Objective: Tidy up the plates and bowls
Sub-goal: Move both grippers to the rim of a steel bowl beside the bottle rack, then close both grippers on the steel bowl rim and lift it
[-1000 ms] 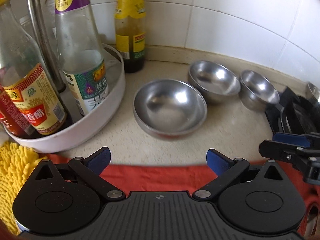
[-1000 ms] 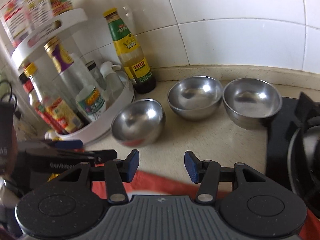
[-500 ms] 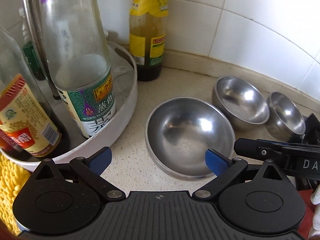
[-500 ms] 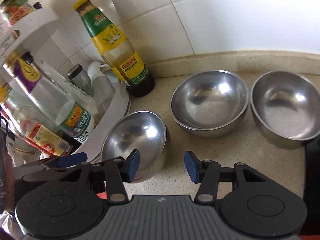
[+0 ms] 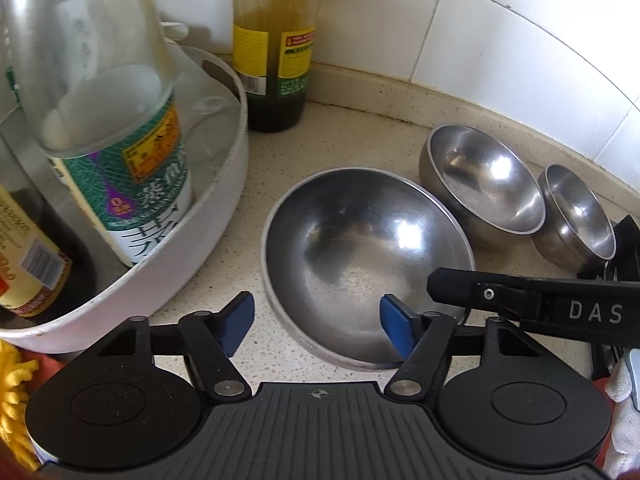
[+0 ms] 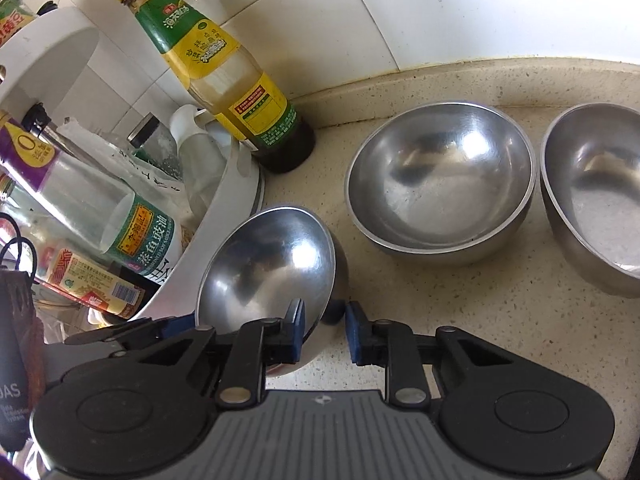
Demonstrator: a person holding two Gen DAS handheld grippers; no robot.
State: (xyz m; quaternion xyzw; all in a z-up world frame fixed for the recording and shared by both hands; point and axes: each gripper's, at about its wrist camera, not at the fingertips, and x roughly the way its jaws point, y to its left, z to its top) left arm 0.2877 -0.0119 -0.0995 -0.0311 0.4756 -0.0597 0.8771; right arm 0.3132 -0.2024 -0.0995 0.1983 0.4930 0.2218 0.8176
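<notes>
Three steel bowls sit on the speckled counter. The near bowl is closest to both grippers. A middle bowl and a far right bowl stand behind it. My left gripper is open, its right finger inside the near bowl's front rim and its left finger outside on the counter. My right gripper is open with its two fingers on either side of the near bowl's right rim. It also shows in the left wrist view.
A white round rack of sauce bottles stands left of the near bowl. A green-capped bottle stands against the tiled wall. A black stove is at the right. A yellow cloth lies at near left.
Both grippers moved forward and down to the near bowl. The right gripper's fingers now straddle its rim, and the left gripper's right finger is now inside it.
</notes>
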